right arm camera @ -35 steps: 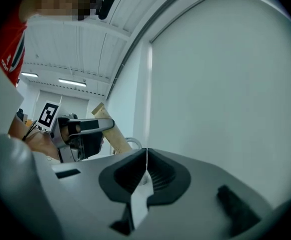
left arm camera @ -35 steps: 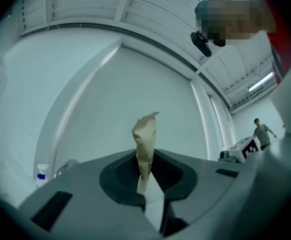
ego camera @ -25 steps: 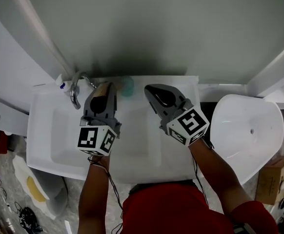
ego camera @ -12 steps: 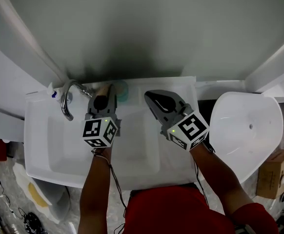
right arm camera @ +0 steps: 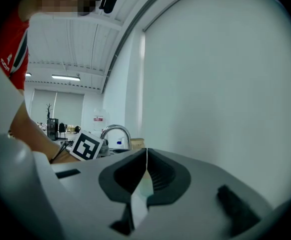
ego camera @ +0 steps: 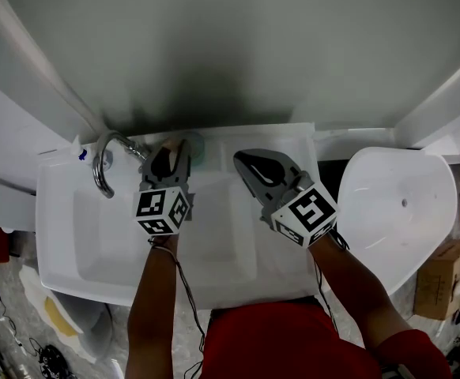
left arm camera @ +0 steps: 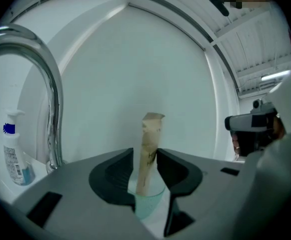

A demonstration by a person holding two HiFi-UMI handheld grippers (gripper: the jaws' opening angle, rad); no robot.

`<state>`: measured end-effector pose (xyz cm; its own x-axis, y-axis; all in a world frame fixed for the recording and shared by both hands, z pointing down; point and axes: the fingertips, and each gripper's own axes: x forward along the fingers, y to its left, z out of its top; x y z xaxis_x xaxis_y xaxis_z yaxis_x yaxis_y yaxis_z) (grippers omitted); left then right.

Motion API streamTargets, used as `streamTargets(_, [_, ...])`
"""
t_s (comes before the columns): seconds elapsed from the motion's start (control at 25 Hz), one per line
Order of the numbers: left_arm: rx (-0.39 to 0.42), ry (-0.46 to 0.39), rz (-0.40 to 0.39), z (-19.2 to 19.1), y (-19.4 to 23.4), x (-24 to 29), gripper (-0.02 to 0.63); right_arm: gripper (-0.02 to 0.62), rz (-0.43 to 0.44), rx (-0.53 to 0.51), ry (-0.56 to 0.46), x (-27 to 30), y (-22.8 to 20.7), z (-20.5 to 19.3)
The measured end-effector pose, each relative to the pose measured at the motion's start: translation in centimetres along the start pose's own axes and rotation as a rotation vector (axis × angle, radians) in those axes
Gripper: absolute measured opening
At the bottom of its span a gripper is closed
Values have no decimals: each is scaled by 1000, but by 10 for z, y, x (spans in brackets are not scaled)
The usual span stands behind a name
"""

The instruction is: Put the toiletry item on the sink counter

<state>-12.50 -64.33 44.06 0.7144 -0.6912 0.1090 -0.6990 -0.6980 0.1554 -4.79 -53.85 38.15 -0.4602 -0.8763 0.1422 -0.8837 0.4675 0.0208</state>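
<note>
We've got the left gripper [left arm camera: 145, 152] fingers just opening, now loose round the tan tube [left arm camera: 149, 139]. It stands in the green cup [left arm camera: 148, 201] at the bench [ego camera: 277, 136] back edge, and the cup prob. props it upright. Right gripper [right arm camera: 146, 150] fingers shut, empty.

No legible text or labels.

Left hand-held gripper [ego camera: 173, 150]: lower and further back than a second ago, now at the teal cup [ego camera: 196, 147] on the sink's rear surface [ego camera: 293, 136]. Jaws: have just been opening, grip loosened. Tan tube [left arm camera: 149, 144]: formerly gripped clear of the cup, now upright inside the cup, between the parted jaws.
</note>
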Motion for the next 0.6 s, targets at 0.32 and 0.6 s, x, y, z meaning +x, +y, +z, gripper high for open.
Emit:
streamTargets(0.32, [42,-48,-44,11,-16,-23,275,29,4,8,-2,-8,1,-3])
streamTargets(0.6, [70,-144,-112,41,-57,-68,276,29,6,24,-24,-23,1,0])
